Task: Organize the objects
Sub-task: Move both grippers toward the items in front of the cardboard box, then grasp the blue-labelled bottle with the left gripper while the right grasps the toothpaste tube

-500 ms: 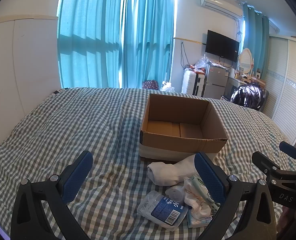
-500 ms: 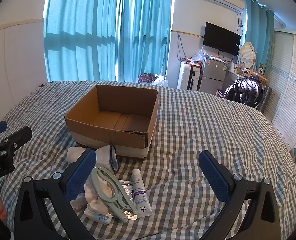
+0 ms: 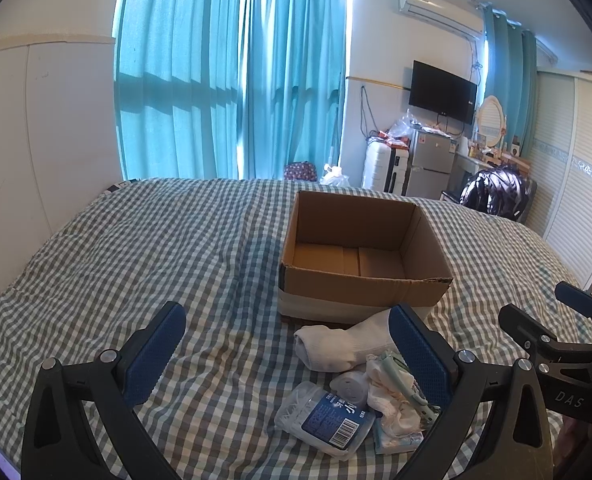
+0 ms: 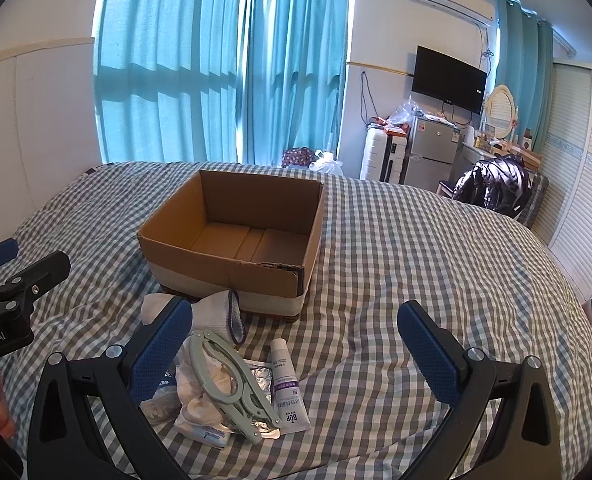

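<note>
Both grippers, left [image 3: 286,350] and right [image 4: 298,342], are hovering with fingers released, grasping nothing. An empty box [image 4: 232,256] is sitting on the bed [image 4: 416,264]; a pile of items [image 4: 232,384] is lying at its 6 o'clock.

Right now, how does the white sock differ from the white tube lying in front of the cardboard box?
The white sock is soft, bunched fabric with a grey-purple cuff, while the white tube is a smooth, stiff pack with a purple printed label. The sock lies right up against the cardboard box; the tube lies nearer the camera, apart from the box, beside the green folding hanger. Both are mostly white and rest on the checked bedsheet.
</note>
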Tool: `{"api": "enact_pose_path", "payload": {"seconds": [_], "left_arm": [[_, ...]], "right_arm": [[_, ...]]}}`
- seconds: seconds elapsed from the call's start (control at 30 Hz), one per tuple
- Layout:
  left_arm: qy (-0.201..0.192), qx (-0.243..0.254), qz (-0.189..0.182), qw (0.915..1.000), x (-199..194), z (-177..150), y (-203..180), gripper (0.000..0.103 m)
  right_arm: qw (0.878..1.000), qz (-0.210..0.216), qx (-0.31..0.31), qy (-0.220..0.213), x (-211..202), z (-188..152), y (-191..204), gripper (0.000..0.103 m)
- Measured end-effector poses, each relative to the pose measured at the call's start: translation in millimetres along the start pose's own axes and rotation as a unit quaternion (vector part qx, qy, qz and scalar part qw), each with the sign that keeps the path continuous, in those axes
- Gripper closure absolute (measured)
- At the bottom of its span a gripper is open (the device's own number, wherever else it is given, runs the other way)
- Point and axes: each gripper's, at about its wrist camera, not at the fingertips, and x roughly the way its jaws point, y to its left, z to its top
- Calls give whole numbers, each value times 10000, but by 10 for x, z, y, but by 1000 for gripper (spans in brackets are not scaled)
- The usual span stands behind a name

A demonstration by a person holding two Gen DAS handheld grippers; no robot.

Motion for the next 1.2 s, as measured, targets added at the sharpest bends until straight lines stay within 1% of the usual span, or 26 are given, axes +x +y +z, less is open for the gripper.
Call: {"api": "enact_pose_path", "payload": {"seconds": [0.13,0.4,0.63,0.73,0.87,0.93,1.07,1.13,1.2], "left_arm": [[-18,33,29,10000,-27,15,-19,0],[130,119,202,9996,13,-25,-24,0],[325,87,149,9993,105,-85,-6,0],[478,100,166,9987,165,-173,-4,0],[829,167,160,9963,280,-399,-15,0],[976,184,84,9950,331,-504,-28,0],[1363,152,-206,9903,458,-709,-91,0],[1461,222,-295,9886,499,-760,-139,0],[1542,392,-316,9868,549,-818,-202,0]], "right_arm": [[10000,44,-31,-17,-21,10,21,0],[9999,138,-52,37,-6,-5,41,0],[9997,146,-65,208,75,-46,35,0],[9993,134,-46,332,136,-83,10,0],[9987,113,-40,502,215,-153,-13,0],[9982,126,-43,577,253,-196,-16,0],[9971,150,-110,740,342,-287,17,0],[9963,147,-146,835,390,-333,32,0],[9955,150,-173,920,432,-366,37,0]]}}
